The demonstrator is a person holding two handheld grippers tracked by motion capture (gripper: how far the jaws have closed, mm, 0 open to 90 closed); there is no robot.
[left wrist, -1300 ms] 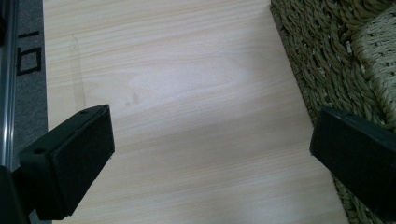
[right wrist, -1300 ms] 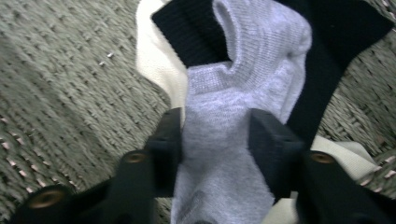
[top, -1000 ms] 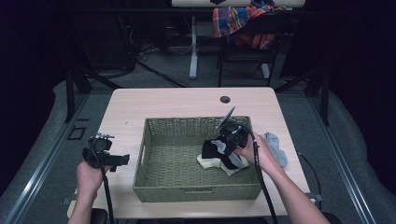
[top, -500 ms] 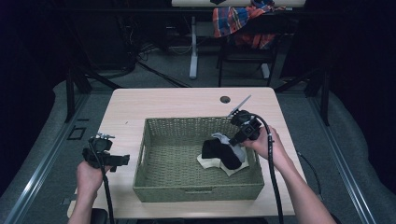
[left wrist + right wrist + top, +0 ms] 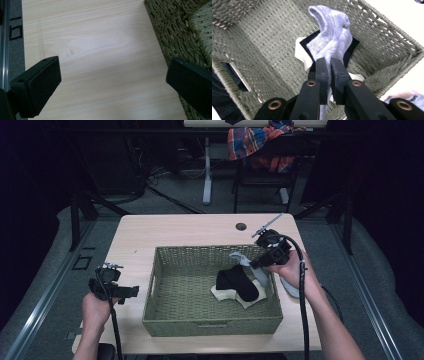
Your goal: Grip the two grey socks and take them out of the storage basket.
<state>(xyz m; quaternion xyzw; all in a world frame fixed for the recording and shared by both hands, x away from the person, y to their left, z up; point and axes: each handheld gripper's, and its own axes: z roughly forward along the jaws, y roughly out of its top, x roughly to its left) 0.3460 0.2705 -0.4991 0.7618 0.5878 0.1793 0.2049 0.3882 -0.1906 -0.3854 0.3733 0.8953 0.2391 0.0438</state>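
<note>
The room is dark around the lit work area, with grey floor [image 5: 190, 200], black stands, and a plaid cloth [image 5: 255, 142] draped over a chair behind the table. The table [image 5: 185, 227] is pale wood, bare apart from a small dark hole near its far edge and the things on it. The largest of these is a woven basket [image 5: 200, 322], set in the middle of the table within reach of both hands, so it seems to serve as the collecting place for the socks. On its floor, towards the right, a black sock [image 5: 235, 282] lies on top of a cream one [image 5: 220, 292]. The right gripper [image 5: 260, 262] hangs over the basket's right side with its jaws clamped on a light grey sock [image 5: 332, 42], which dangles over the black one; held that high, it looks ready to be dropped in with the rest. Another pale sock [image 5: 289, 287] lies on the table just outside the basket's right wall, partly under the right hand, probably the next to go in. The left gripper [image 5: 120, 291] rests low at the table's left edge beside the basket, jaws apart over bare wood, apparently waiting with nothing to hold.
</note>
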